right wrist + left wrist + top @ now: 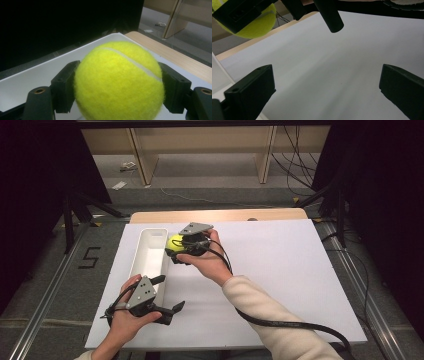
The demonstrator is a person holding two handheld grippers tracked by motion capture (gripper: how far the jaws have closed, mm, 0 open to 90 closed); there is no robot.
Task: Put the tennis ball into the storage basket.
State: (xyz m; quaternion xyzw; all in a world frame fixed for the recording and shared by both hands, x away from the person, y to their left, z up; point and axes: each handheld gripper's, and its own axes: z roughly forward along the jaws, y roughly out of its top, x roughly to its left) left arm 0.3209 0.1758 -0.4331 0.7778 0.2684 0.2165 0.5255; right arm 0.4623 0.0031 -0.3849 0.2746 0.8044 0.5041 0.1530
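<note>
Right gripper [176,251] clamps tennis ball [118,82] beside white tray [145,257]; left gripper [167,295] near, jaws wide, empty.

On the table [300,215], a board [280,280] over most of the top. Toward the board's left edge, a long tray [142,255] running front to back. Just right of the tray's far end, above the board, the tennis ball [176,242] between the jaws of the right gripper [179,251]. Nearer the front, by the tray's near end, the left gripper [167,296]. Behind the table, shelving [200,145] on the floor.
</note>
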